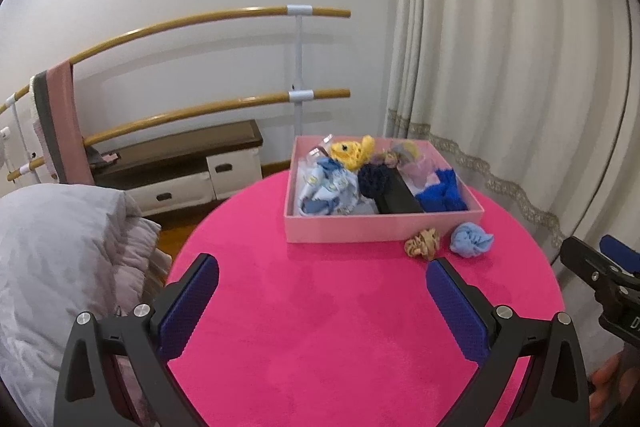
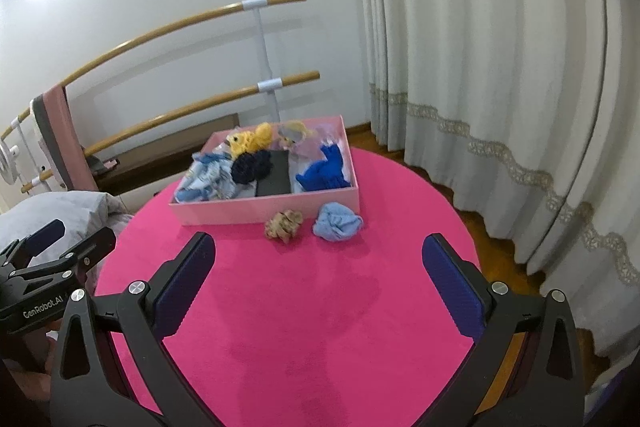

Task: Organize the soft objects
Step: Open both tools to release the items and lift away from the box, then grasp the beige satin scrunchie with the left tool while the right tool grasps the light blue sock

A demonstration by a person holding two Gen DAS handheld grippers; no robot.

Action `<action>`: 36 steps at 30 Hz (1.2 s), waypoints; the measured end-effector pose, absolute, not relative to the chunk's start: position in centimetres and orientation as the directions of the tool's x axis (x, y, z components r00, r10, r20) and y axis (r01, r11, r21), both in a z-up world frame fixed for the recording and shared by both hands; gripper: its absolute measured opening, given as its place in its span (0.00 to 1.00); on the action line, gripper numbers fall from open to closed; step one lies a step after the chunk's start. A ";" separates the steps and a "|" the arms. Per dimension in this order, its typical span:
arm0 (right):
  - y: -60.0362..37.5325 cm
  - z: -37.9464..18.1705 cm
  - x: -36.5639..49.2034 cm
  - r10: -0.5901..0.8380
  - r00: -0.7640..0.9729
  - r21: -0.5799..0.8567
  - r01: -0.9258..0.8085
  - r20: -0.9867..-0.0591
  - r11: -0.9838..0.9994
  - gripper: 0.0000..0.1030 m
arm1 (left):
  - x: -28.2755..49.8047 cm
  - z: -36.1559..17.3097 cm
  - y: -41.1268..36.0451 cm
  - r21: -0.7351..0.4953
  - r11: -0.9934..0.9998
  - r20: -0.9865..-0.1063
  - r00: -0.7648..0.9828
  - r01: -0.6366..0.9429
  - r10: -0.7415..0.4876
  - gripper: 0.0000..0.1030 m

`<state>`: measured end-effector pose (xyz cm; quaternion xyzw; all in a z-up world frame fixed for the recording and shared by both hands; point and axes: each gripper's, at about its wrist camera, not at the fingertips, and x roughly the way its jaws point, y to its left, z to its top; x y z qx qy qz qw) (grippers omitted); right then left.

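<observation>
Pink box [image 2: 268, 213] sits at the far side of the round pink table [image 2: 320, 327], and most soft things are already in it. I count about 6 inside: 1 yellow knit toy [image 2: 250, 139], 1 dark blue pom [image 2: 252, 165], 1 light blue cloth [image 2: 208, 177], 1 bright blue knit piece [image 2: 322, 173], 1 pale pink and purple bundle [image 2: 298, 135], and 1 black block [image 2: 274, 175] in the middle. 2 things are left on the table, just beside the box front: 1 tan scrunchie [image 2: 284, 224] and 1 light blue ball of cloth [image 2: 337, 221]. I think the job is almost done. Left tool [image 1: 322, 291] hangs over the table with its pads wide apart, holding nothing. Right tool [image 2: 319, 269] is the same, wide apart and empty, pointing at the 2 loose things
</observation>
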<state>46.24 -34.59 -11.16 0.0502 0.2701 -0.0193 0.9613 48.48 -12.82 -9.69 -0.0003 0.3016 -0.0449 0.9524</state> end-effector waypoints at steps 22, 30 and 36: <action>-42.0 -19.0 55.9 0.008 0.724 0.145 0.127 -0.689 0.981 1.00 | 65.9 -20.8 -23.0 -0.002 0.972 -0.742 0.652 0.233 -0.158 1.00; -42.8 -20.2 57.9 0.034 0.711 0.169 0.121 -0.702 0.978 1.00 | 70.4 -23.9 -24.5 -0.027 0.975 -0.771 0.616 0.219 -0.160 0.87; -41.9 -20.7 59.9 0.086 0.702 0.196 0.077 -0.707 0.978 1.00 | 71.1 -24.5 -24.2 -0.073 0.970 -0.778 0.594 0.233 -0.202 0.54</action>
